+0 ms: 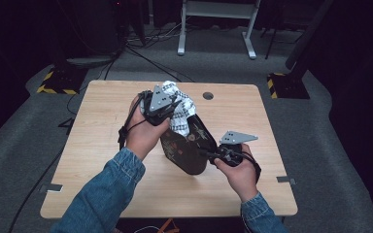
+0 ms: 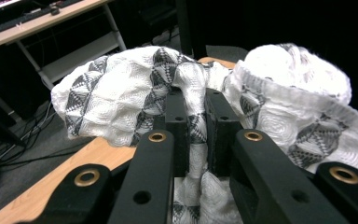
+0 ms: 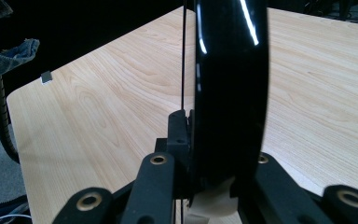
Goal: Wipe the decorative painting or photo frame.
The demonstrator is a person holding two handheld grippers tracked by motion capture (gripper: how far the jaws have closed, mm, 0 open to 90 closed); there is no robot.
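The lower end of the white patterned cloth (image 1: 180, 115) is hidden inside the dark bag (image 1: 187, 148). In the left gripper view the cloth (image 2: 121, 102) runs off the right and bottom edges. The glossy black bag (image 3: 230, 84) blocks the right gripper's far jaw and is cut off at the top. The bag's pattern is too small to read.
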